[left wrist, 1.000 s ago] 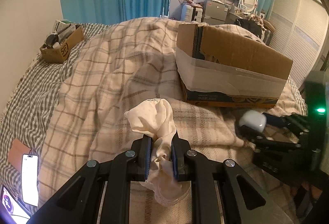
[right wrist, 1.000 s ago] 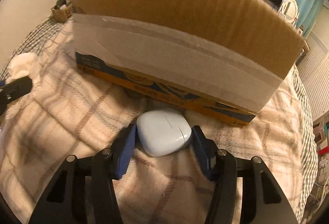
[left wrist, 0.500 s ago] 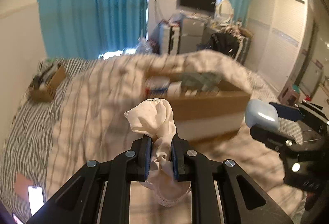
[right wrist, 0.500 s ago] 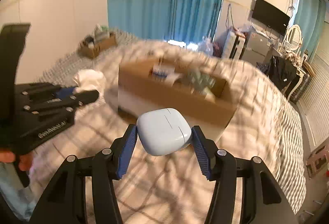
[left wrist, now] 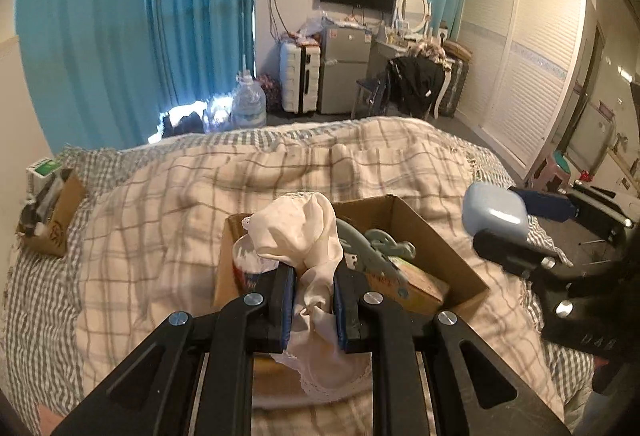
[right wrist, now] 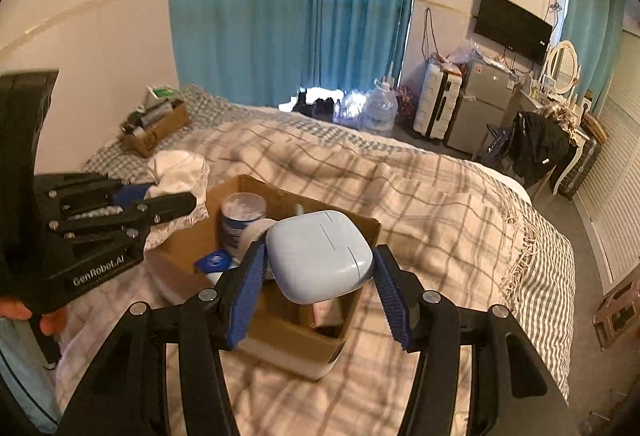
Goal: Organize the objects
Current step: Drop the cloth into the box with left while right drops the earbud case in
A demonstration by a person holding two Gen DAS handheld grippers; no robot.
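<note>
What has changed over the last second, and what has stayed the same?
Both grippers rose from the bed to above the open cardboard box, so its contents now show. Unchanged: left gripper clamps the cream cloth, right gripper the pale blue case; box unmoved.

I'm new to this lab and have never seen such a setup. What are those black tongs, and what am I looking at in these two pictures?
No robot here: a person holds two hand-held grippers, each with a fisheye camera looking along its fingers. In the left one's view, the left gripper clamps a cream cloth. In the right one's view, the right gripper clamps a pale blue case. Both hang over an open cardboard box on a plaid blanket covering a bed. A smaller box sits farther back.
</note>
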